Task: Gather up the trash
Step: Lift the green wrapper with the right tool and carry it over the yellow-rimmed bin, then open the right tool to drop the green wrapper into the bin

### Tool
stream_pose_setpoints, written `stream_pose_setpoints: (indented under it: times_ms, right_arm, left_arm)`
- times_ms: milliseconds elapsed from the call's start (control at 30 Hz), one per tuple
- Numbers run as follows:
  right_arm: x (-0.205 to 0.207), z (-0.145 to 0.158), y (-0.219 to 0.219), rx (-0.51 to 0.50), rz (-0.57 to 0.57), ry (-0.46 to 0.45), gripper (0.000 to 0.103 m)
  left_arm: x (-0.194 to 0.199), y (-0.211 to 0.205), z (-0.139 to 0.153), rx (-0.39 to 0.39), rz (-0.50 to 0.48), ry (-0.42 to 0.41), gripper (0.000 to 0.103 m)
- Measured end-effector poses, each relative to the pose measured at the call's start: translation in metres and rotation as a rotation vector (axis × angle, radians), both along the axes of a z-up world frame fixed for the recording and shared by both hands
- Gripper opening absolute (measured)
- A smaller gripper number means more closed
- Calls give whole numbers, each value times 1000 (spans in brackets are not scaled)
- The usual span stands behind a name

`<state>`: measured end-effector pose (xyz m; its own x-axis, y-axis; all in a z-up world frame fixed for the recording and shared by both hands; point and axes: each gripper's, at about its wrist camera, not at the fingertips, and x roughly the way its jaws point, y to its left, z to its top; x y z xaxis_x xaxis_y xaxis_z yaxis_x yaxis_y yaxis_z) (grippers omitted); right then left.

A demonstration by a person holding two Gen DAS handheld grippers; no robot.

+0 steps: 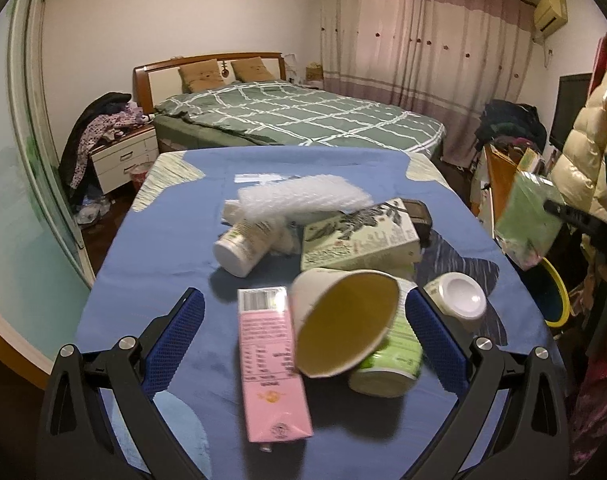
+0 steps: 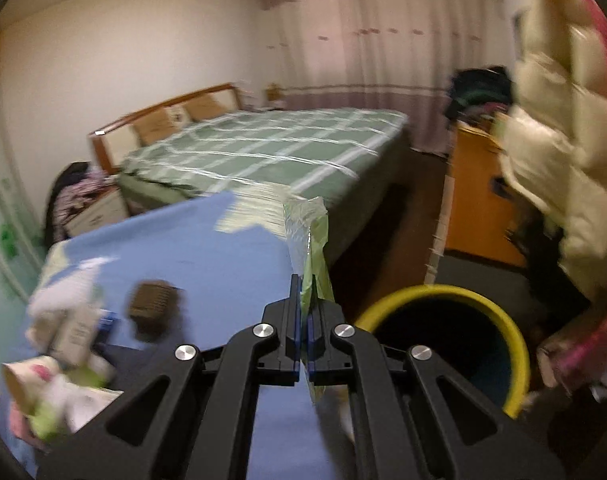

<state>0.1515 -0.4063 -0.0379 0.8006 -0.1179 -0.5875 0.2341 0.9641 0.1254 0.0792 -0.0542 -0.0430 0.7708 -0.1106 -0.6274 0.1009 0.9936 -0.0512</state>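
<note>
Right hand-held gripper clamped shut on a green wrapper, beyond the bench's right edge.

Just right of and below its fingertips stands a yellow-rimmed bin, mouth open, on bare floor between bench and orange cabinet. The left hand-held gripper hangs wide open, holding nothing, over the blue-covered bench; between its pads lie a pink carton and a tipped paper cup resting against a green can. Ahead lie a box, a bottle and bubble wrap; blue cloth to the left is open.
</note>
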Motion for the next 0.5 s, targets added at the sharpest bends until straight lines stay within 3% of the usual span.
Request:
stream_pose_setpoints:
  times_ms: [333,500]
  right_arm:
    - [-8,-53,-70,25,-167,110,4]
    - [-13,-58,-75,46,-208,109,38]
  left_arm:
    - [-5,-18,-1,9,-38,10,99]
    - [-4,-21,0,14,-42,15,99]
